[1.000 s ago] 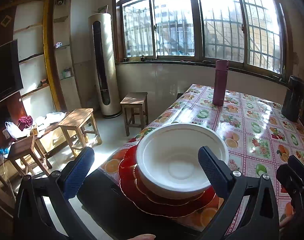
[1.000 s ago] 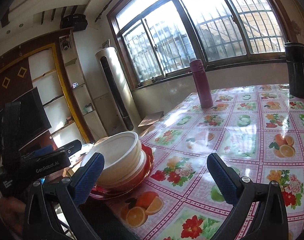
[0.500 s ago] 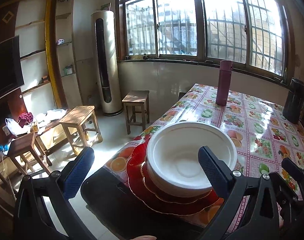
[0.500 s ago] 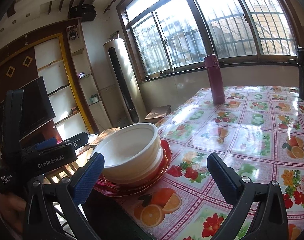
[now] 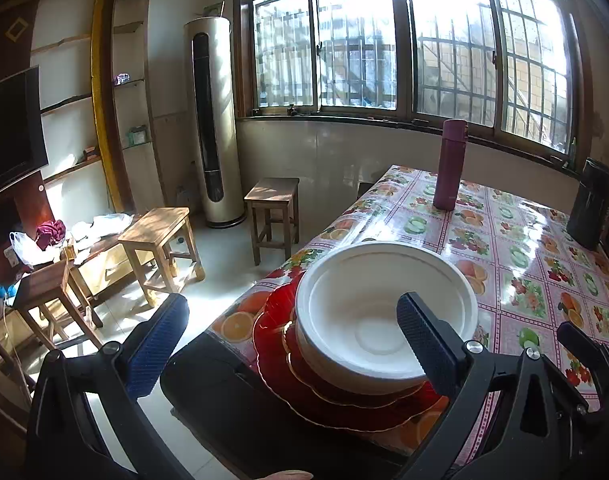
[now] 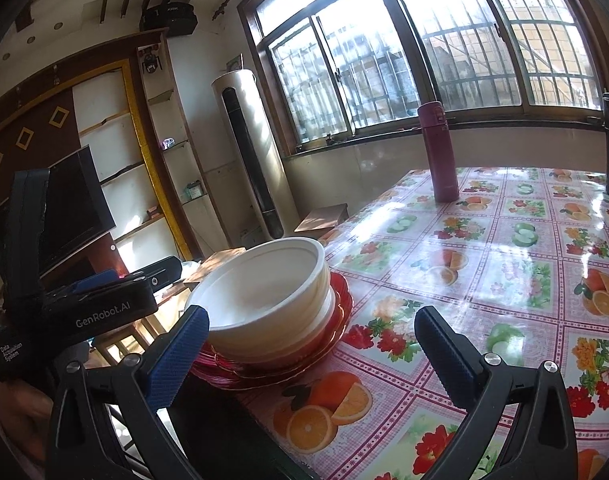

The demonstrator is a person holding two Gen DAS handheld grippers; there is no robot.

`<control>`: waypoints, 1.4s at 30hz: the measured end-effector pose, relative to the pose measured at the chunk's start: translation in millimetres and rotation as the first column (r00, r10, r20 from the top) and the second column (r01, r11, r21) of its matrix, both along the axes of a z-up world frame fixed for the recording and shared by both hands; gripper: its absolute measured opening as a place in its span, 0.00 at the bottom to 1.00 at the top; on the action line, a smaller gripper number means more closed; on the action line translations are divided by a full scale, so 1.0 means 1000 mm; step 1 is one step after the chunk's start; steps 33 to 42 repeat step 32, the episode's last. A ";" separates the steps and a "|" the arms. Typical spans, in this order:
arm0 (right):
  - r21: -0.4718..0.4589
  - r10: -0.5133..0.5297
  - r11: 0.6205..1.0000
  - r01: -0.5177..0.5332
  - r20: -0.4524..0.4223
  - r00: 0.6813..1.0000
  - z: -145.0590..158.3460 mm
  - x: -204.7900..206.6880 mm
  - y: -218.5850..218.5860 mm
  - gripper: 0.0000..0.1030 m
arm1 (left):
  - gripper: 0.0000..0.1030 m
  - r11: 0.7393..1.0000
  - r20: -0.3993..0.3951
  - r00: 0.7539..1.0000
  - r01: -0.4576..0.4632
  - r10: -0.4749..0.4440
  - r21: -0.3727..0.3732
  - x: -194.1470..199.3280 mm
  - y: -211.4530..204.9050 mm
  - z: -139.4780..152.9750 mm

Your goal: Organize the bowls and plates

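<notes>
White bowls [image 5: 368, 312] [image 6: 272, 296] sit nested on a stack of red plates [image 5: 280, 360] [image 6: 336, 320] at the near left corner of the table. My left gripper [image 5: 292, 340] hangs open in front of the stack, its right finger over the top bowl, its left finger off the table edge. My right gripper [image 6: 312, 352] is open too, just right of the stack, with nothing between its fingers. In the right wrist view the left gripper's body [image 6: 84, 308] shows at the left, behind the bowls.
The table wears a fruit-print cloth [image 6: 504, 264]. A maroon flask [image 5: 450, 164] [image 6: 438, 152] stands at the far side and a dark jug [image 5: 590, 204] at the far right. Wooden stools [image 5: 276, 208] and a low bench [image 5: 160, 232] stand on the floor to the left.
Both grippers have drifted left and tilted up a little, so the stack now sits further right and nearer in both views. Both stay open; the stack has not moved.
</notes>
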State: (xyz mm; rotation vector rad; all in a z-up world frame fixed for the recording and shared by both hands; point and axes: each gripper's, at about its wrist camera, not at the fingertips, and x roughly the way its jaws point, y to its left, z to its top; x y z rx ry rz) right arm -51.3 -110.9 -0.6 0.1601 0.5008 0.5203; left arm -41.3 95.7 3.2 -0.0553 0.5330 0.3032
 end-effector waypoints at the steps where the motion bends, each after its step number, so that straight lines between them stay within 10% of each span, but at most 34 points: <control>1: -0.001 0.001 1.000 -0.001 0.001 1.000 0.000 0.000 0.000 1.00 | 1.00 1.000 0.000 1.000 -0.001 0.001 0.001 0.000 0.000 0.000; 42: 0.023 0.012 1.000 -0.012 -0.020 1.000 -0.004 0.001 0.009 1.00 | 1.00 1.000 -0.008 1.000 0.013 -0.013 -0.005 -0.004 0.003 -0.002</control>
